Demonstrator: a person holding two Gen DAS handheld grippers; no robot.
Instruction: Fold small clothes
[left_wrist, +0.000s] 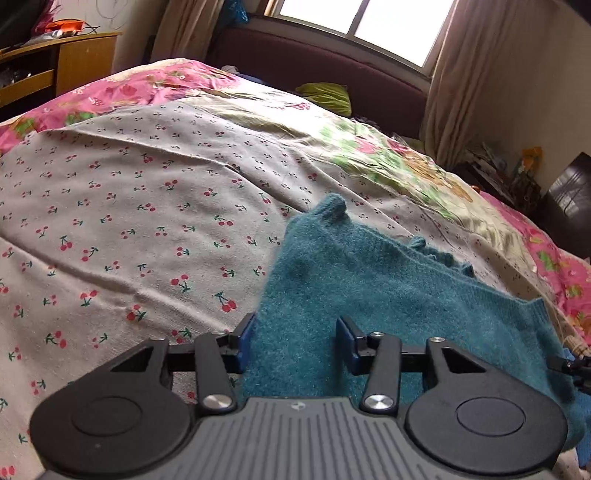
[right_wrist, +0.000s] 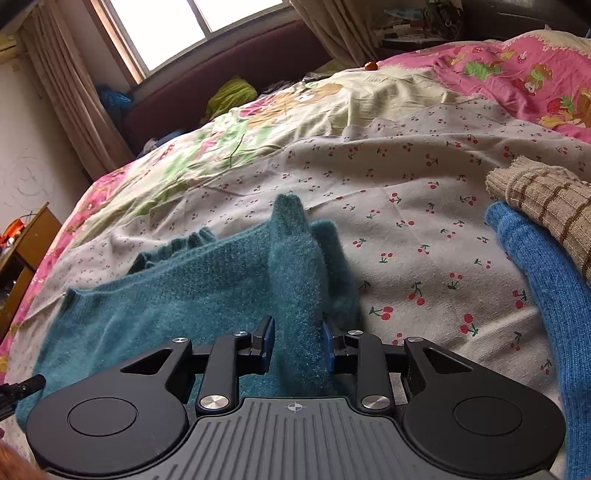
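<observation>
Gripping the fuzzy teal knitted garment (right_wrist: 221, 295) on the cherry-print bedsheet (left_wrist: 129, 206): right gripper (right_wrist: 298, 345) pinches a raised fold; left gripper (left_wrist: 295, 341), jaws spread, straddles the opposite edge.

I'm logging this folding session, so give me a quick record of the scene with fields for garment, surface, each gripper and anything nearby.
garment: teal knit sweater, lying spread on the bed
surface: cherry-print sheet over a pink floral cover
left gripper: jaws apart, sweater edge between them, not pinched
right gripper: closed on a raised fold of the sweater
nearby: blue knit under a beige striped knit
</observation>
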